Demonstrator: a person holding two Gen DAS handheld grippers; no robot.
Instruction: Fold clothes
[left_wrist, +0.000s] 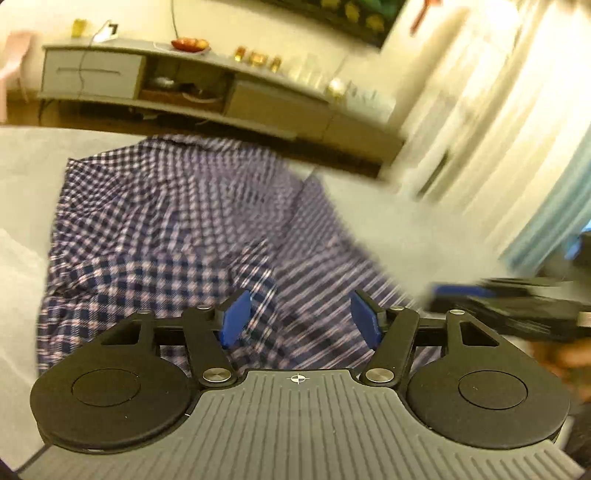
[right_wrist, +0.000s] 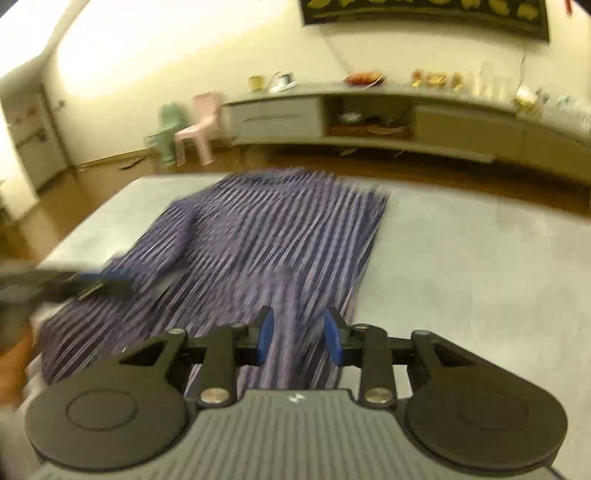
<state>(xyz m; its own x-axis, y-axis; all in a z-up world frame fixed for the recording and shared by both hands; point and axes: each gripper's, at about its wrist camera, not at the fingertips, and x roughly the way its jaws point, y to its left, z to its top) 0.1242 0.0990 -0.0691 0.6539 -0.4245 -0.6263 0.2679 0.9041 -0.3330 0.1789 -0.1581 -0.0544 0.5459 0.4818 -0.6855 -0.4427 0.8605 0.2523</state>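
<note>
Checked shirt (left_wrist: 166, 221) on grey desk (right_wrist: 461, 258): light, limp, probably slippery; grip a hem edge. Left hand-held gripper (left_wrist: 299, 319) and right hand-held gripper (right_wrist: 299, 341) apart, empty.

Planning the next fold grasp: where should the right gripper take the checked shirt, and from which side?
Probably the near hem of the checked shirt, just ahead of the open right gripper. Come in low from the near side: that edge lies flat on the grey surface, so one finger could slide under. Blur hides the hem's detail.
</note>
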